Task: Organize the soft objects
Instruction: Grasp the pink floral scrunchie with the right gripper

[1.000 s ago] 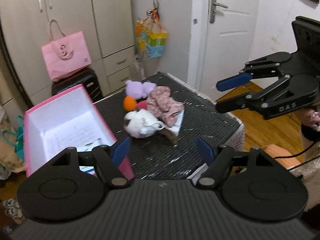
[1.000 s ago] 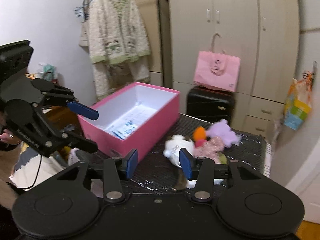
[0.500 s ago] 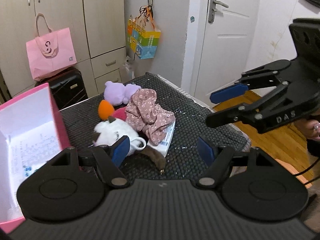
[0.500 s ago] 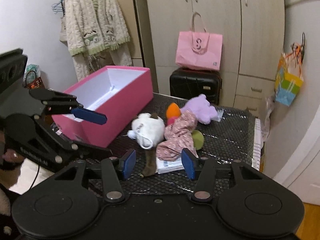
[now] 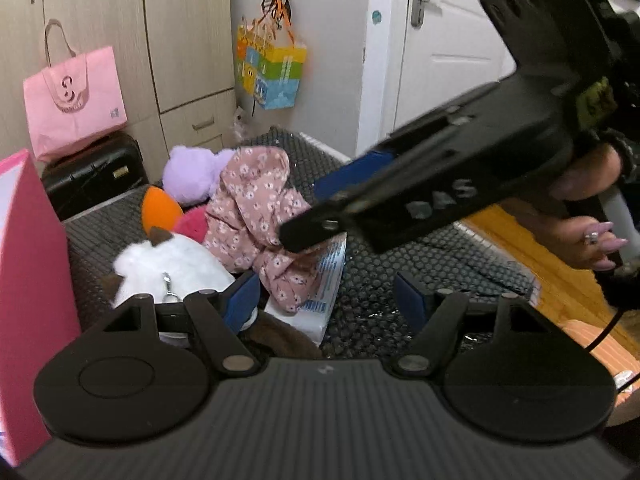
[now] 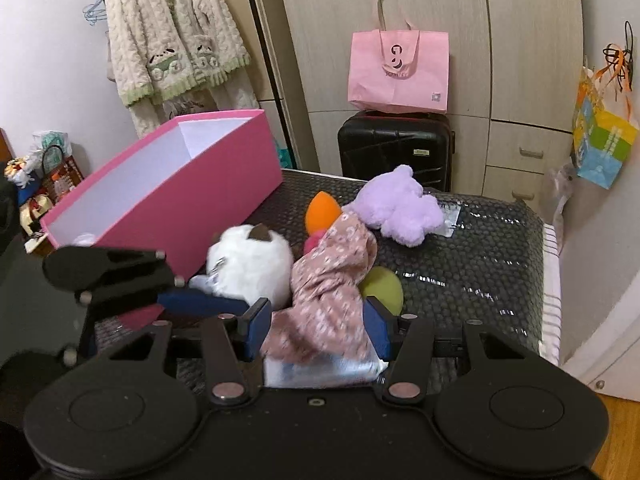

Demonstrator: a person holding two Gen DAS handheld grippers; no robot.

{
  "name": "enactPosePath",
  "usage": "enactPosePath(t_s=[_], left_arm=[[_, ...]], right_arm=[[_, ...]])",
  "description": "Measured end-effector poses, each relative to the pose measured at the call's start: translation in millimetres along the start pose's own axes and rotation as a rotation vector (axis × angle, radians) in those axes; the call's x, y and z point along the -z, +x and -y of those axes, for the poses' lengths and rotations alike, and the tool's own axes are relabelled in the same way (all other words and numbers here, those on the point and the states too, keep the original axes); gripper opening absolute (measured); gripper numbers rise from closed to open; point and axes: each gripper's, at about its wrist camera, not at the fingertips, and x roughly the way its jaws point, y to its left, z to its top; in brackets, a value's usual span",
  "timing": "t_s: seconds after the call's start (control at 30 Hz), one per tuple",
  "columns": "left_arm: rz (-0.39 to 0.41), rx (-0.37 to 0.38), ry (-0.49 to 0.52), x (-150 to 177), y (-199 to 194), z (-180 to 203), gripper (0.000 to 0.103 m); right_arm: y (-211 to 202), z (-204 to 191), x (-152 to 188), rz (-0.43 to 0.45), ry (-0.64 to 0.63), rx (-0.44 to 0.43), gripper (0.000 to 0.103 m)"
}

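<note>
Entry: approach to the pile. All the soft things lie heaped mid-frame on the black dotted mat [image 6: 480,248], just right of the pink box [image 6: 168,196], which stands open with its white inside facing up, presumably so you can drop each item straight in.

Your right gripper [image 6: 316,324] straddles the pink floral cloth [image 6: 332,280]. Its jaws have just been opening, and the cloth sits between the blue pads, but I cannot tell whether they press on it yet. The cloth drapes over a white packet [image 5: 320,300] and leans on the white plush [image 6: 252,264].

Your left gripper [image 5: 326,300], lower centre of its own view, is released with nothing between the pads. Its left pad is just beside the white plush and its brown tail [image 5: 288,336].

The purple plush [image 6: 400,208], orange ball [image 6: 320,210] and green ball [image 6: 384,288] lie further up the mat, untouched.

Judgement: the cloth comes off first because it lies on top. It will sag when lifted.
</note>
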Motion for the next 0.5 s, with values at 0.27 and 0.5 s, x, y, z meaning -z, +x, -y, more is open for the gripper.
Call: enactPosePath(t_s=[0.27,0.5], left_arm=[[-0.019,-0.035,0.016,-2,21,2,0.072],[-0.045,-0.031,0.009,-4,32,-2,0.072]], right_arm=[[31,8,-5,0.03,-0.02,-0.01,0.05],[15,10,-7,0.1,-0.048,-0.021,0.015]])
